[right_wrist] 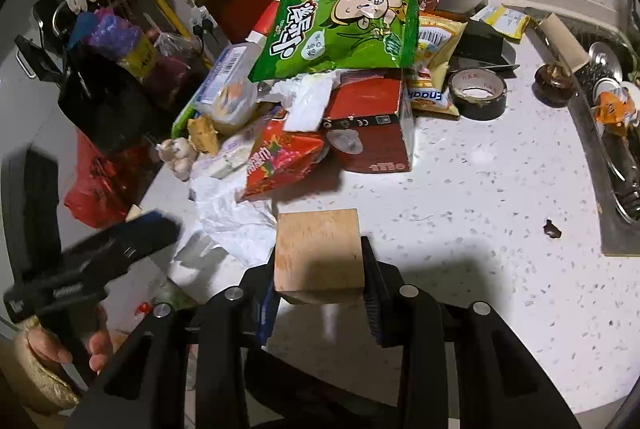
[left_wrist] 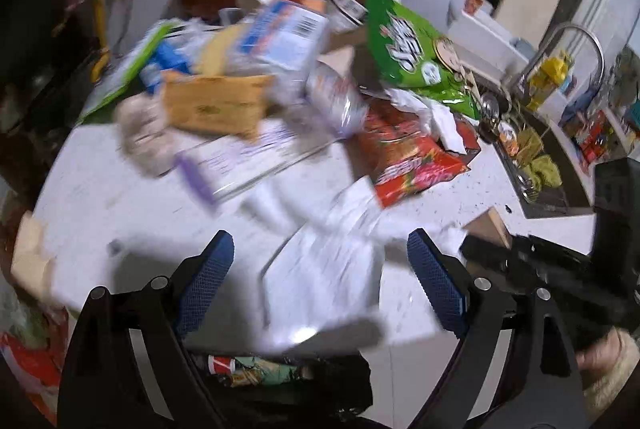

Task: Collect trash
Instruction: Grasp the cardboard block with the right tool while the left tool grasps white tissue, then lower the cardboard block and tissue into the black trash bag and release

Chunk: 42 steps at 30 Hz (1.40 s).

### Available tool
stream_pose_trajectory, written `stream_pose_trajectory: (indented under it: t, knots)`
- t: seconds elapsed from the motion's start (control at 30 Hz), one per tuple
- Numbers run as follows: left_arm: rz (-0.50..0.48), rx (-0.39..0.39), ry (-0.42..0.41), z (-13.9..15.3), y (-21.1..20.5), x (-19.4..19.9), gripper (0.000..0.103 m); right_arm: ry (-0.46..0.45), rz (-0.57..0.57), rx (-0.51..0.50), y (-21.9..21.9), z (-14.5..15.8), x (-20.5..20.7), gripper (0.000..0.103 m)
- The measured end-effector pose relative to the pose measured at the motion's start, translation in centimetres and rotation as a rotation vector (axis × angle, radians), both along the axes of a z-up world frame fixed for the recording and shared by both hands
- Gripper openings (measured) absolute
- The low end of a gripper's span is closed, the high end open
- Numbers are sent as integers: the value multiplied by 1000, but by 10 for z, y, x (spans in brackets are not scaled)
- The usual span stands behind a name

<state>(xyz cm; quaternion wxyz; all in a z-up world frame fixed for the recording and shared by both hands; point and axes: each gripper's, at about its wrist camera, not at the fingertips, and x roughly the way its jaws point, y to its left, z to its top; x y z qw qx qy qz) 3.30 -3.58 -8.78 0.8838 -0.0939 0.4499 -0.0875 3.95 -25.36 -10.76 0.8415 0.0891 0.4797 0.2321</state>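
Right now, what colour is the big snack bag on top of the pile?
Bright green snack bag, with a cartoon face printed on it; clearest in the right wrist view.

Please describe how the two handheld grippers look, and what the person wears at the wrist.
Both the left gripper and the right gripper have black plastic linkage arms with round silver pivot pins and blue textured finger pads. A beige knitted sleeve cuff covers the left wrist.

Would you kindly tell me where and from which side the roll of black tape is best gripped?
Judging by its pose, grip the roll of black tape from above: it lies flat, hole upward, so one finger can drop inside, the other outside, on its open near side facing bare counter.
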Motion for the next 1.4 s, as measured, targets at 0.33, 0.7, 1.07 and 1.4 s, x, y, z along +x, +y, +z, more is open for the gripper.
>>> stream_pose_trajectory:
  t: [0.33, 0.7, 1.07, 1.4]
  knots:
    - [-82, 81, -5, -13, -32, 11, 20, -38, -16, -45, -7, -3, 1, 40]
    - [-128, -129, -17, 5, 1, -19, 13, -72, -1, -29, -12, 13, -6, 38]
    - [-188, -148, -75, 52, 52, -71, 13, -98, 89, 41, 5, 51, -34, 38]
    - [-159, -100, 307, -100, 74, -154, 13, 143, 364, -75, 79, -39, -107, 38]
